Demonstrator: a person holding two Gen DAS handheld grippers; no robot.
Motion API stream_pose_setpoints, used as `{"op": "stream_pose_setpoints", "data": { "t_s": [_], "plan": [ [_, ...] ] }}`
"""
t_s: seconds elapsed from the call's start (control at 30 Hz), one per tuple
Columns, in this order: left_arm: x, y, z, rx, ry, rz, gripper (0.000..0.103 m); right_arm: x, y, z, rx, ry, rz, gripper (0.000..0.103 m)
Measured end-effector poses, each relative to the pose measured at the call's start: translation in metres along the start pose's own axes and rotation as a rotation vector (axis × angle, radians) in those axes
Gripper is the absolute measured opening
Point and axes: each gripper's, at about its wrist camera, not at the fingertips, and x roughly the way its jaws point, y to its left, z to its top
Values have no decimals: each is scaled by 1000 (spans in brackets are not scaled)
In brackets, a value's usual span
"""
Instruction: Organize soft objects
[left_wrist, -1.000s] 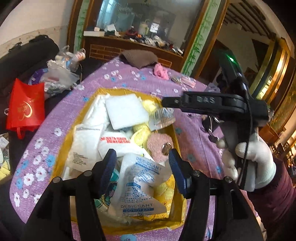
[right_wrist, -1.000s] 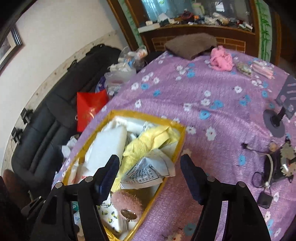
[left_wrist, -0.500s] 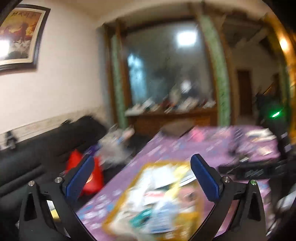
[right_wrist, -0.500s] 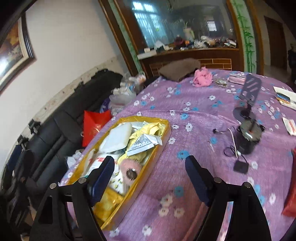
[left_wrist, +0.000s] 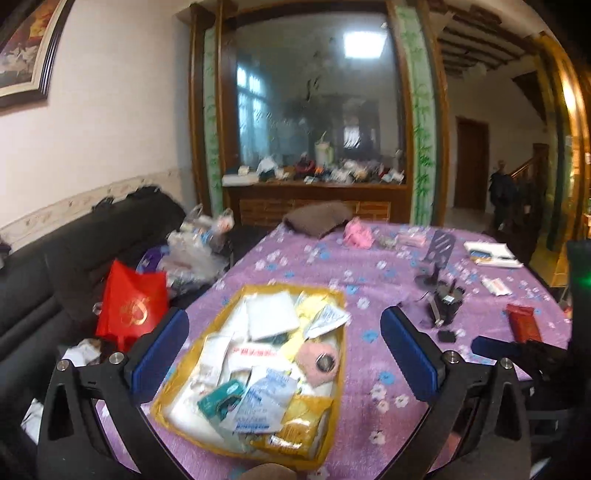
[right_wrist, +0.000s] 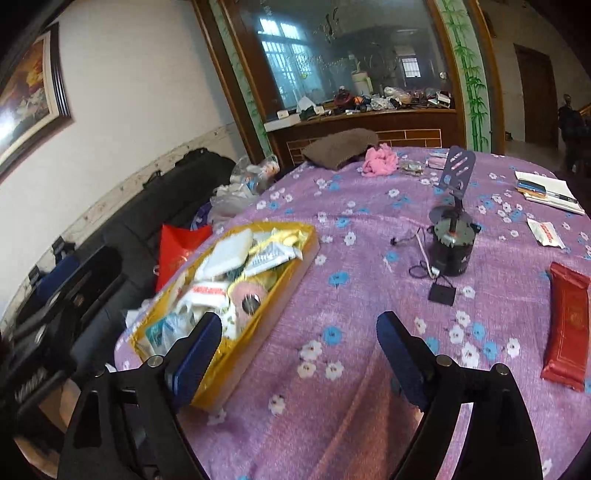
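Left gripper (left_wrist: 282, 352) wider, farther from tray (left_wrist: 334, 373)

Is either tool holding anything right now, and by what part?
Nothing is held. The left tool is open and empty; the right tool is opening, nothing between its jaws.

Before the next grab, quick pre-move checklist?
1. Left gripper empty, jaws wide: ok.
2. Right gripper empty: ok, jaws opening.
3. Gold tray flat on the table: ok.
4. Soft items inside the tray, pink puff on top: ok.
5. Pink cloth and brown cloth sorted: not ok, both lie loose at the far edge.
6. Reach to the cloths clear: cannot tell; a stand and a black can sit mid-table.
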Motion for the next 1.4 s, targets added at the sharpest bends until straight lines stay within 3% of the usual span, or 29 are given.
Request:
{"op": "stream_pose_setpoints", "data": {
  "t_s": [0.33, 0.8, 1.4],
  "plan": [
    [24, 19, -16, -55, 137, 35, 103, 21, 39, -5, -133, 67, -12, 87],
    [40, 25, -27, -63, 210, 35, 103, 35, 62, -14, -215, 107, -56, 88],
    [49, 13, -34, -40, 272, 2, 103, 26, 51, -17, -163, 129, -90, 89]
  ]
}}
